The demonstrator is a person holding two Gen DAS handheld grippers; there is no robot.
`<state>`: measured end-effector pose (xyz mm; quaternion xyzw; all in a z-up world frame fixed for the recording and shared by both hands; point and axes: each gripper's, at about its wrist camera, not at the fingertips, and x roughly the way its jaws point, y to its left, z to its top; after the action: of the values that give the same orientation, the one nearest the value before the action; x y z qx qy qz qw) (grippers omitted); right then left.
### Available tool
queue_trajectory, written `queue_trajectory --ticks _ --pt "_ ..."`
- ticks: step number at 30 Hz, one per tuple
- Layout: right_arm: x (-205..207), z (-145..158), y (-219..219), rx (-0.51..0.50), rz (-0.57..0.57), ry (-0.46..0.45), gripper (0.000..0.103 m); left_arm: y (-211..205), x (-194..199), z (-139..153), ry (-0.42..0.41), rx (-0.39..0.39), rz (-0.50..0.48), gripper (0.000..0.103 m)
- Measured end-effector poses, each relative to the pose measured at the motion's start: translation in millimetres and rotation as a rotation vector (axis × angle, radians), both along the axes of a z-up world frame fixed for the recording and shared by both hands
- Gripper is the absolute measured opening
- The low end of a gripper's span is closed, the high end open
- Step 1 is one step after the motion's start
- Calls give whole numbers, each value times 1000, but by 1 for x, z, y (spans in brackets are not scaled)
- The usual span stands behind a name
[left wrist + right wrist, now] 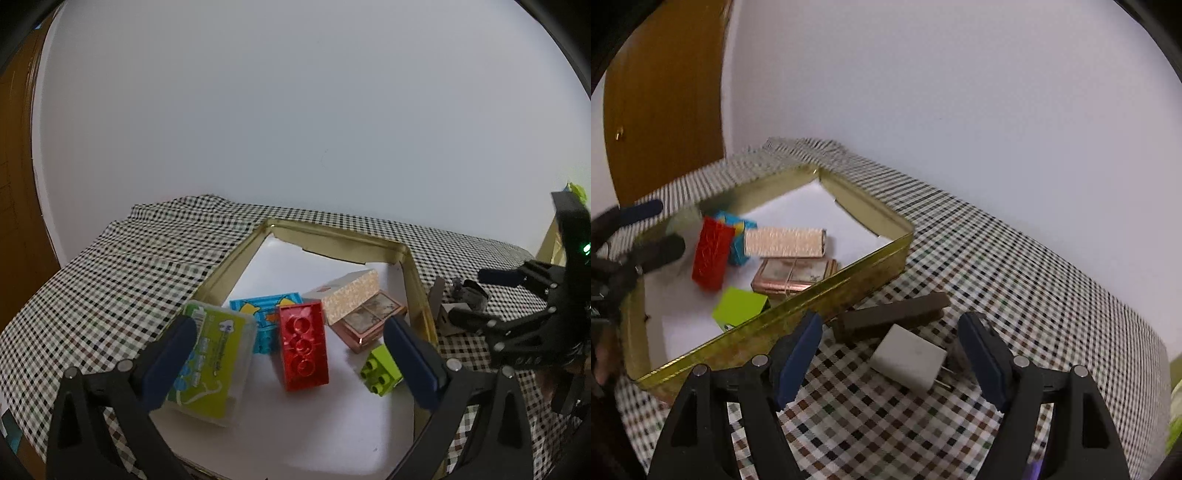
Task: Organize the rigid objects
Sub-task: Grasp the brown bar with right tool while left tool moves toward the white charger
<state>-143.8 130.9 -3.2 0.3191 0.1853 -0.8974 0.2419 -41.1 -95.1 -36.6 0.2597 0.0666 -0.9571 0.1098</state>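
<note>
Surface (1015, 266): checked cloth, brown, black and white, under both tongs.

Tin (240, 254): shallow, rectangular, gold metal, white floor. Ahead of and under the left tongs; just left of the right tongs, its long near wall slanting up to the right in the right wrist view.

Floss box (210, 354): clear plastic, green label, flat. Lies in the tin beside the left finger of the left tongs, long axis running away from them; whether it touches that finger I cannot tell.

Red brick (303, 349): glossy, studded, in the tin. Midway between the left tongs' fingers, not touched, long axis pointing away from them.

Patterned box (351, 295) and pink palette (369, 321): beyond the brick, to the right, in the tin.

Blue box (264, 314): beyond the brick, to the left.

Green brick (380, 369): small, studded, just inside the right finger.

Dark bar (890, 319): oblong, matt, on the cloth just ahead of the right tongs, long axis crosswise.

Charger (910, 356): white cube, prongs toward the right finger, between the right tongs' fingers, untouched.

Left tongs (291, 365): spread fully, empty.

Right tongs (894, 365): spread wide, empty.
</note>
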Motion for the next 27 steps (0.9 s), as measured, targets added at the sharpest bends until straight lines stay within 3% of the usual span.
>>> queue_trajectory --ticks 4,12,16,20,23,25,27 --pt "-10 -9 -7 16 -2 -27 78 -2 3 0 9 3 6 103" --pt "-47 -13 20 -285 -214 -274 78 -1 3 -2 13 11 12 103" --pt "-59 -15 14 -284 -330 -300 77 0 3 0 18 -5 12 103" --pt "-67 -29 9 -241 -402 -335 62 -1 0 4 13 -18 15 103" --pt "-68 -34 8 -239 -396 -350 59 -2 -7 8 -14 -12 31 103" --pt "-68 -35 3 -216 -382 -347 49 -2 -8 9 -15 -5 27 103" --pt "-69 -36 -2 -192 -365 -335 31 -1 -5 11 0 5 17 103"
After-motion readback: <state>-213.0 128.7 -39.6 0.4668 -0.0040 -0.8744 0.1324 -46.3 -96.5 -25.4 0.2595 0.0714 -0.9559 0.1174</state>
